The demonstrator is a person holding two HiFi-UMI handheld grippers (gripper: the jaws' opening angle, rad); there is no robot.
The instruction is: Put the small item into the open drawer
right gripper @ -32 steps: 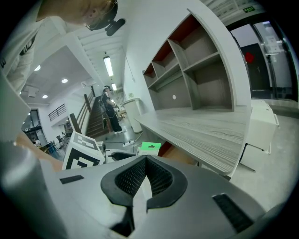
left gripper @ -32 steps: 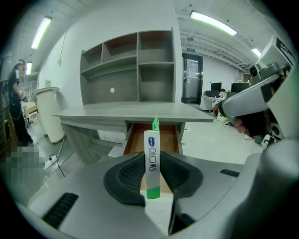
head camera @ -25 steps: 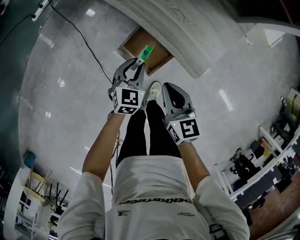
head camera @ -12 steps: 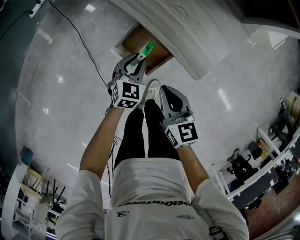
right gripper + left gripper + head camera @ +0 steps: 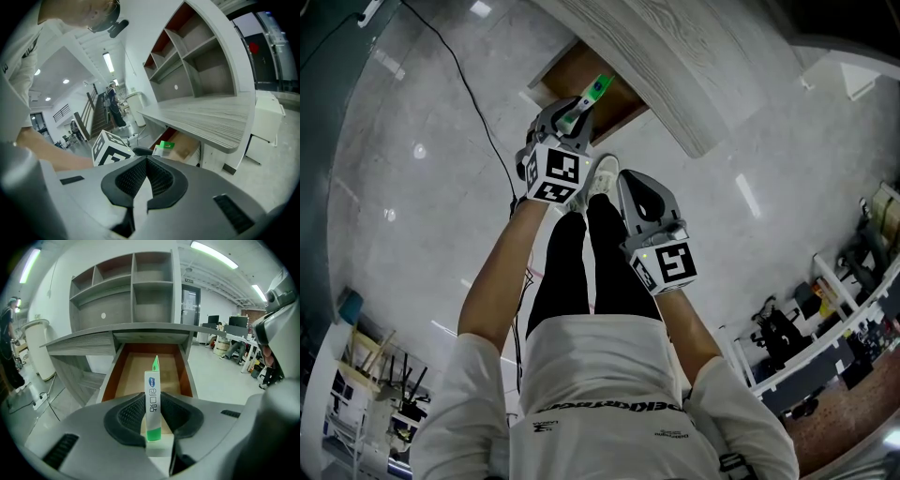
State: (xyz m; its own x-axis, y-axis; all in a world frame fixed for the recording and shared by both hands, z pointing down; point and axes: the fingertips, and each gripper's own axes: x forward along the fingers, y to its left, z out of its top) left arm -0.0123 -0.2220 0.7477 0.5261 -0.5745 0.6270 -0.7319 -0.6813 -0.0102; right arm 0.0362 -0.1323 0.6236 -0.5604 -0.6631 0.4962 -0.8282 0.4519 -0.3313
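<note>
Polished, glossy stone floor [image 5: 422, 216]; matt grey wood-grain desktop [image 5: 675, 75]; brown wooden drawer [image 5: 136, 376]; glossy card carton [image 5: 152, 401]; ribbed black rubbery pads [image 5: 132, 414].

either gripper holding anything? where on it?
Left gripper holds the small green-and-white box, jaws clamped on its lower half, top end sticking out. Right gripper is shut on nothing.

Bright, even indoor light all round: long ceiling strip lights [image 5: 218, 253] blaze white overhead in the left gripper view, and their reflections pop as hard glare spots on the glossy floor [image 5: 422, 234] in the head view. There's heavy fisheye bending everywhere, with the straight edges of the table [image 5: 675, 84] bowing and black vignette swallowing every corner. The back of the drawer [image 5: 133, 373] sits in soft shade under the table top.
</note>
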